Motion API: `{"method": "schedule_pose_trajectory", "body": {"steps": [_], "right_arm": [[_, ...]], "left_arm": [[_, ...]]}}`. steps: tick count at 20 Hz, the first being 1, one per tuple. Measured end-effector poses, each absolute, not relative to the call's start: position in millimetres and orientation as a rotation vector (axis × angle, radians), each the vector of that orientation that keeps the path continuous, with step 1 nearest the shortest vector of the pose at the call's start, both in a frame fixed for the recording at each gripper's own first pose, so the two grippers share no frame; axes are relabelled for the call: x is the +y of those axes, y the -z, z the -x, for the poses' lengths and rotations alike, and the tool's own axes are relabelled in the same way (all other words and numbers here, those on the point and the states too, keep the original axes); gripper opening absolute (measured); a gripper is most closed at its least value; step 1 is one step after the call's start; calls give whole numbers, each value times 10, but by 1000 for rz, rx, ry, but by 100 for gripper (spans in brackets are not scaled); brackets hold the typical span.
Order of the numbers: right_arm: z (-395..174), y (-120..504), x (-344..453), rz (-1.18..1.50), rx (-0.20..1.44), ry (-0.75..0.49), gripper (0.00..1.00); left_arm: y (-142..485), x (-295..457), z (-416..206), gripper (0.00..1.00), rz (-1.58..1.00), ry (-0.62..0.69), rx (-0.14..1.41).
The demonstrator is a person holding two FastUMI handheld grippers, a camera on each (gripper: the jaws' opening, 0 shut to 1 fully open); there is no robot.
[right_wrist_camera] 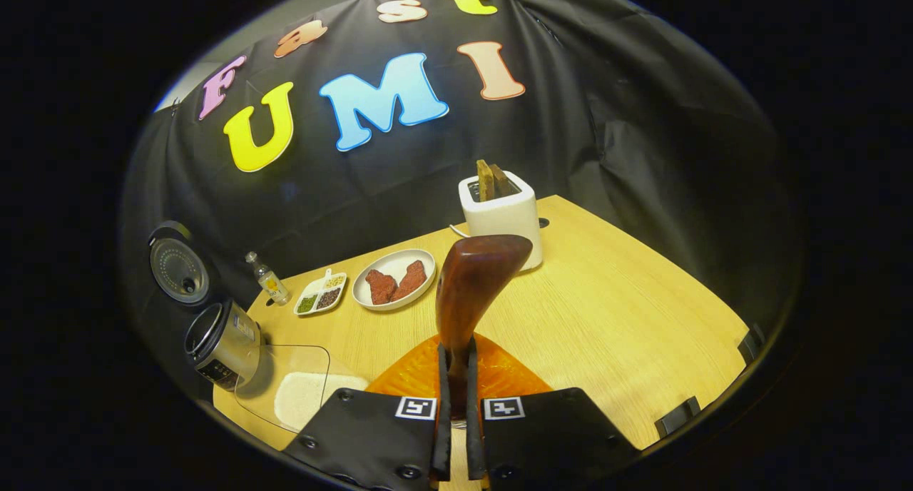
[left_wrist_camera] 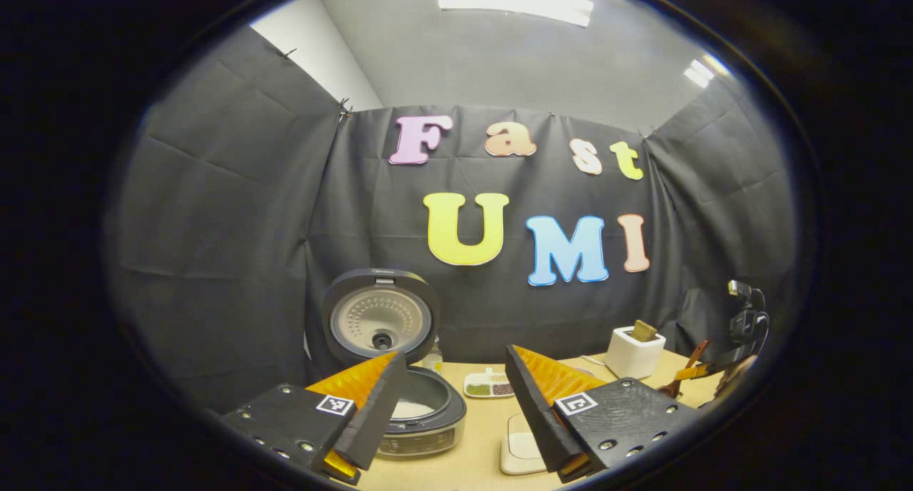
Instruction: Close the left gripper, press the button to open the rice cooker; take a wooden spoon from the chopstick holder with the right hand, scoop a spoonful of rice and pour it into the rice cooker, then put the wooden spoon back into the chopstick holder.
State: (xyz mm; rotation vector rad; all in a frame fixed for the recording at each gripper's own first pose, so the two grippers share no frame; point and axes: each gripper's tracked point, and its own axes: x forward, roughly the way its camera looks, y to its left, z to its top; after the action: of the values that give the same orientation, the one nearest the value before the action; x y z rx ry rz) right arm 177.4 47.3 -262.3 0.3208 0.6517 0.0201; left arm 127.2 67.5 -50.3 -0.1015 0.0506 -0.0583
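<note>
Black cloth walls round a wooden table [right_wrist_camera: 606, 312]. Cooker [left_wrist_camera: 421, 409] sits at its left with the lid [left_wrist_camera: 380, 318] up, so the button step looks done. Left gripper [left_wrist_camera: 456, 405] hovers just above it, fingers wide apart, holding nothing. Right gripper [right_wrist_camera: 456, 377] has both fingers clamped on the spoon [right_wrist_camera: 474, 284] handle. Spoon's long axis runs along the fingers, bowl end forward and up, aimed toward the white holder [right_wrist_camera: 499, 216]. Bowl looks tilted with no rice visible. Rice tray [right_wrist_camera: 299, 395] lies near the cooker, under a clear lid. Probably mid-transit; scoop or return, can't tell which.
</note>
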Motion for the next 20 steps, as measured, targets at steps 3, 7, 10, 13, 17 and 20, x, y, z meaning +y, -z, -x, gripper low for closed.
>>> {"method": "schedule_pose_trajectory", "body": {"steps": [3,7,10,13,17,20], "right_arm": [[-1729,2736,516,-312,675,-32,9],[-1664,2678,527,-298,671,-40,12],[-1661,2531,444,-244,637,-36,50],[-1630,2334,242,-152,589,4,100],[-1523,1899,115,-59,499,20,98],[-1447,1527,97,-4,422,21,98]], "left_arm": [[521,730,-1252,87,103,48,54],[504,758,-1264,87,103,41,52],[487,736,-1288,85,103,41,49],[446,749,-1331,85,97,35,55],[374,787,-1515,85,85,23,64],[306,882,-1710,85,63,4,68]]}}
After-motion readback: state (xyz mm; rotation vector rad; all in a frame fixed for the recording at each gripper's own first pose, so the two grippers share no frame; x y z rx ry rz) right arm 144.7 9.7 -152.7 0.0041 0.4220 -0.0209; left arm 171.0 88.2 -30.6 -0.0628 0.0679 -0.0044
